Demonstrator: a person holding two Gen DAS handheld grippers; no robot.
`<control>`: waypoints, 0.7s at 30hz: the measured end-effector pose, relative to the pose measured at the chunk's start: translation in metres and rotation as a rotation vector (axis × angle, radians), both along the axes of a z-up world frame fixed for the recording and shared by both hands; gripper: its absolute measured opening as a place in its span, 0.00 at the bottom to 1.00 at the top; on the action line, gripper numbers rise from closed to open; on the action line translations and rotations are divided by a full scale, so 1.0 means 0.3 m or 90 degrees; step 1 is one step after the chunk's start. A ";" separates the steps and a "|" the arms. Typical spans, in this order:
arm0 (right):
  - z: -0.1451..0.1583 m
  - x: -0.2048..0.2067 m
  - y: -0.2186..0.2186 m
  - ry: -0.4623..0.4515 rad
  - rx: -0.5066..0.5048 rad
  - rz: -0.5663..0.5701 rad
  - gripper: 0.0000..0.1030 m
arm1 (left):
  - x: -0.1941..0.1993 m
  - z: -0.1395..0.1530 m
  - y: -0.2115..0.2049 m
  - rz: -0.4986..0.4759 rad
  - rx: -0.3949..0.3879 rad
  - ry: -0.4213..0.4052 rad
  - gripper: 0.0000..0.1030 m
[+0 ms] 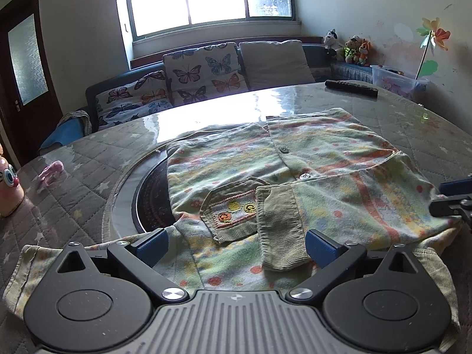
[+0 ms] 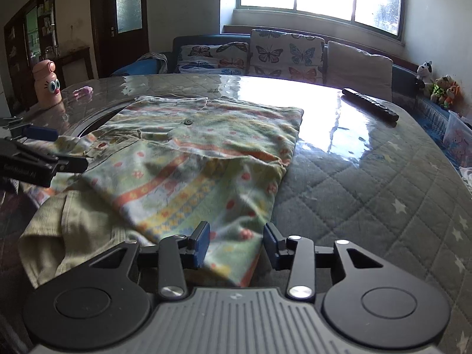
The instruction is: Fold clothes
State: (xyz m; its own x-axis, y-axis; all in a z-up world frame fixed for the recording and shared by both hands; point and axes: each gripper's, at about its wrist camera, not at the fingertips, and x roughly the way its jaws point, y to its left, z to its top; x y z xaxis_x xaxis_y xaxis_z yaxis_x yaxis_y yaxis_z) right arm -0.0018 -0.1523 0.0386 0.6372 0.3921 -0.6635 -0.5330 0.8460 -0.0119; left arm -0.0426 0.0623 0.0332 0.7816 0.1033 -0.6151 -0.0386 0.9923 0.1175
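Observation:
A child's pale green patterned garment (image 1: 309,174) with buttons, a small pocket and ribbed cuffs lies partly folded on the round table; it also shows in the right wrist view (image 2: 206,153). My left gripper (image 1: 236,247) is open wide, just above the garment's near edge, with a ribbed cuff (image 1: 280,230) between its fingers. My right gripper (image 2: 236,244) is open, its fingers on either side of the garment's near corner. Each gripper shows at the edge of the other's view: the right one (image 1: 451,197) and the left one (image 2: 35,153).
The round table (image 2: 368,177) has a quilted grey cover under glossy film and a dark inset disc (image 1: 150,194). A remote (image 1: 351,88) lies at the far side. A pink bottle with eyes (image 2: 47,84) and a small pink item (image 2: 82,91) stand left. A sofa with butterfly cushions (image 1: 203,73) is behind.

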 end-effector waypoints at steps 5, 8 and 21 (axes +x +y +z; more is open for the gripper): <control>0.002 -0.043 -0.012 -0.006 -0.008 0.007 0.39 | -0.003 -0.001 -0.001 0.002 -0.001 0.000 0.97; 0.016 -0.048 -0.010 -0.013 -0.012 0.010 0.39 | -0.005 0.010 -0.005 0.000 -0.002 -0.007 0.98; 0.068 0.003 0.157 -0.048 -0.003 0.087 0.46 | 0.010 -0.022 0.010 0.014 0.012 0.013 0.98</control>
